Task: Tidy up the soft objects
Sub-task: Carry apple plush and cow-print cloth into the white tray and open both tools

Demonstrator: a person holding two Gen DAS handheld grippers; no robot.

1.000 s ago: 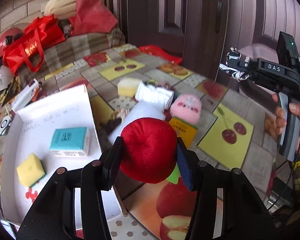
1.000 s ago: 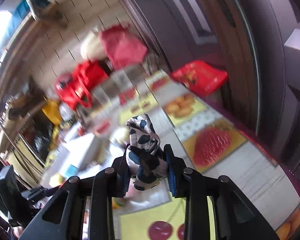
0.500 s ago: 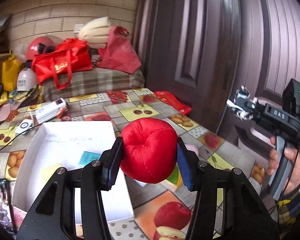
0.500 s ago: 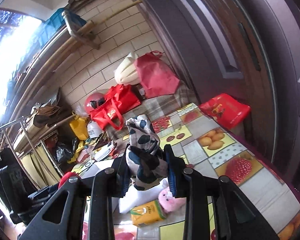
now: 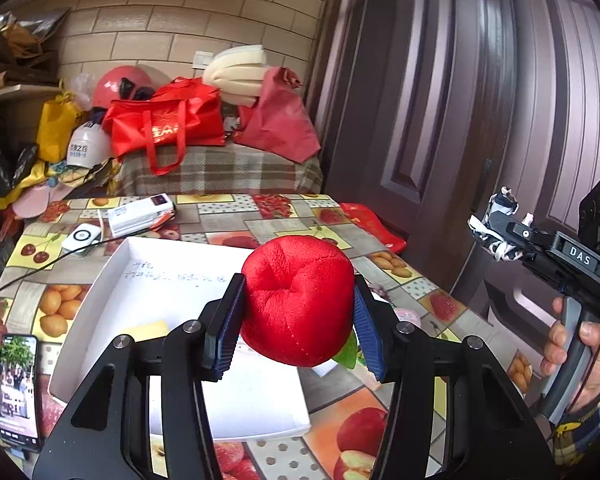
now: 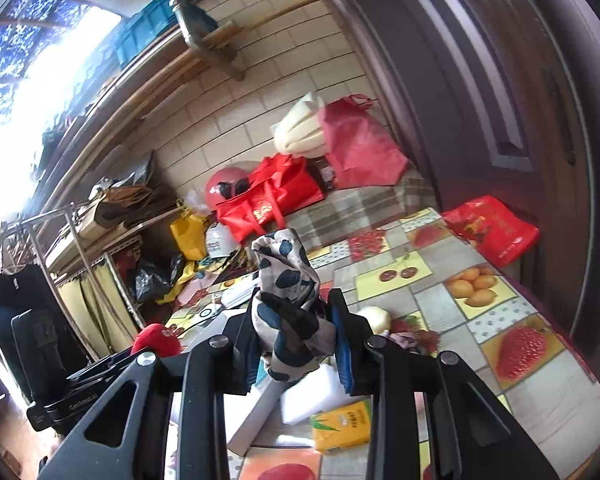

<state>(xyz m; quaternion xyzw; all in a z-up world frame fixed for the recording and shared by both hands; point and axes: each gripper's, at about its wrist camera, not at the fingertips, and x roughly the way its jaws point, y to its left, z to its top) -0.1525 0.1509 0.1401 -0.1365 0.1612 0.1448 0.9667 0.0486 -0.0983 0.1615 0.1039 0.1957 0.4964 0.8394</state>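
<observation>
My left gripper [image 5: 296,320] is shut on a red plush apple [image 5: 298,300], held above the near right part of a white cardboard tray [image 5: 100,292]. A green leaf hangs below the plush. My right gripper [image 6: 296,338] is shut on a black-and-white spotted cloth [image 6: 290,296] that sticks up between its blue pads. In the left wrist view the right gripper [image 5: 496,232] is held by a hand at the right edge, off the table's side. In the right wrist view the red plush apple [image 6: 156,340] shows at the lower left.
A fruit-pattern tablecloth [image 5: 380,260] covers the table. A phone [image 5: 18,384] lies at its near left, a power bank [image 5: 140,212] and a cabled device [image 5: 82,236] behind the tray. A yellow pack [image 6: 342,426], white foam [image 6: 320,396] and a pale sponge [image 6: 376,318] lie below my right gripper. Red bags [image 5: 168,128] are piled behind.
Both grippers have risen and tipped up, so more wall and door show. The pile of soft things has dropped out of the left view. Both grips are unchanged.
</observation>
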